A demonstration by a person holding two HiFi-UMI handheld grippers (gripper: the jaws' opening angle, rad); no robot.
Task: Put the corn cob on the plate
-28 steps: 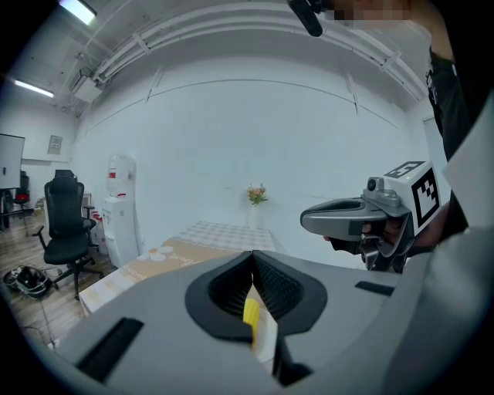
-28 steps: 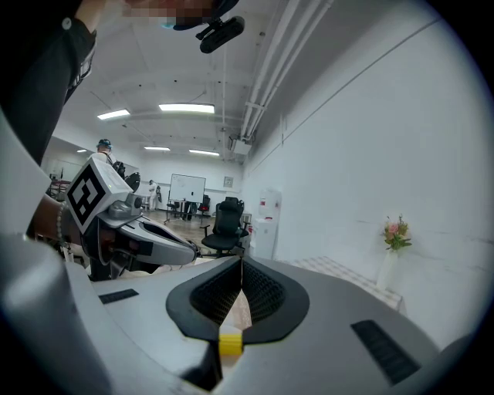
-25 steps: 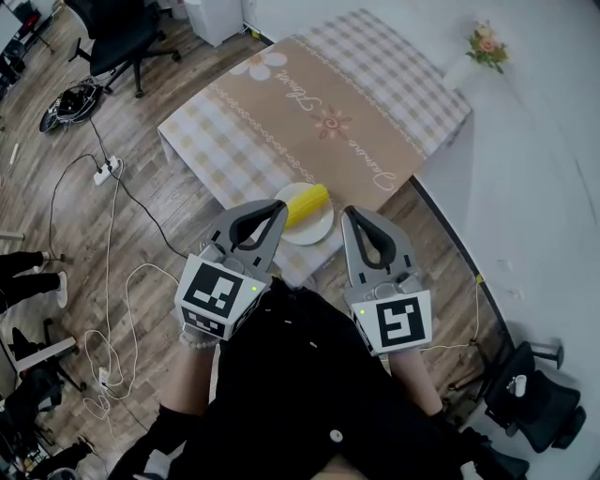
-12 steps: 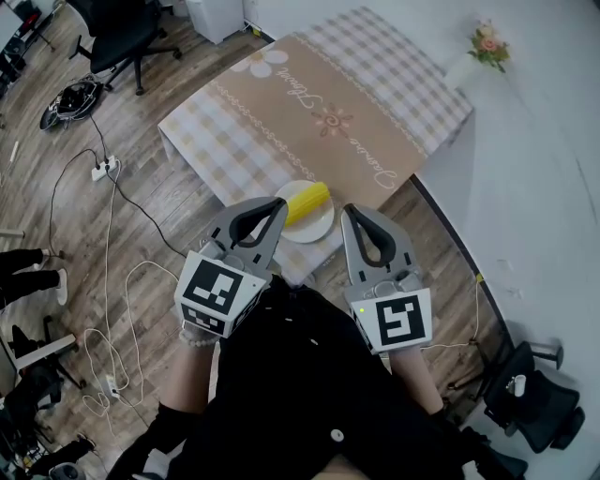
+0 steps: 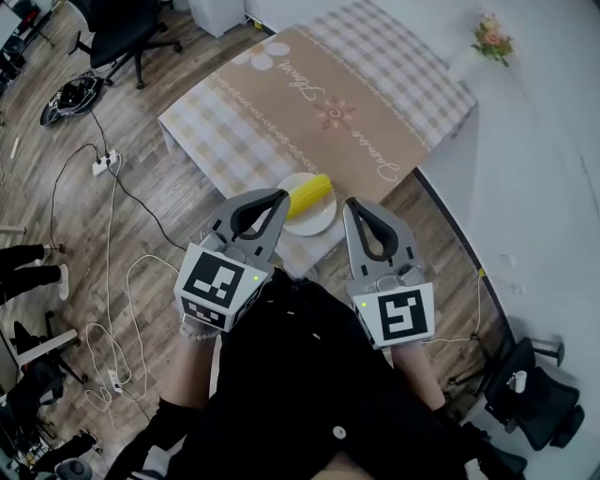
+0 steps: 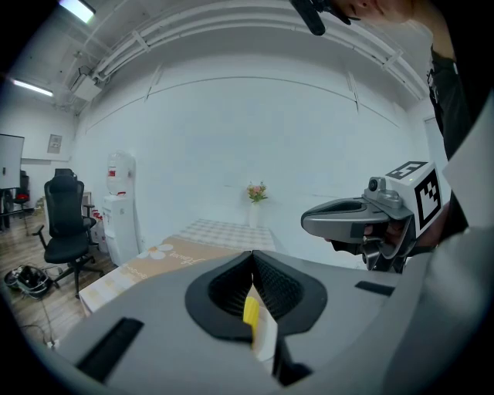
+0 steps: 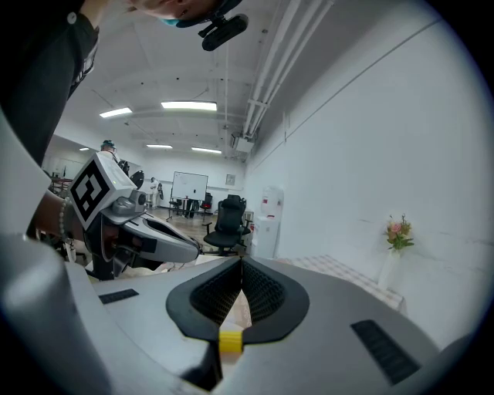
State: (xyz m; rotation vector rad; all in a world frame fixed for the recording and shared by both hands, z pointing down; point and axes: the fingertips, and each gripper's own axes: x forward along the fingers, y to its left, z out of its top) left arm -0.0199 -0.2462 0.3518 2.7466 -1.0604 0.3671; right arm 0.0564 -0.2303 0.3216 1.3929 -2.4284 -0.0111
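We've got the corn cob [image 5: 310, 196] lying on the white plate [image 5: 322, 223], yellow, angled w/ its far end to the right. In the left gripper view a strip of it [image 6: 251, 312] shows below the jaw gap, plate [image 6: 267, 339] beside it. The plate sits at the nr corner of the table [image 5: 234, 141], on a checked & tan tablecloth [image 5: 319, 103].

Left gripper [image 5: 280, 195]: jaws pressed together, nothing btwn them; its own view [image 6: 252, 253] confirms the ribbed pads meet at the tip. Right gripper [image 5: 349, 202]: same, jaws closed on nothing, pads touching [image 7: 241, 261]. Both are held side by side nr the body, pointing to the far side. In the head view the left tip lines up w/ the plate's left rim and the right tip is just right of the plate. Neither touches the corn cob.

Flowers [image 5: 491, 37] stand by the wall at the table's far right. Office chair [image 5: 117, 28] is far left on the wood floor [image 5: 141, 234], cables [image 5: 103, 167] trailing across it. The left gripper view also shows a water dispenser [image 6: 120, 204] against the wall.
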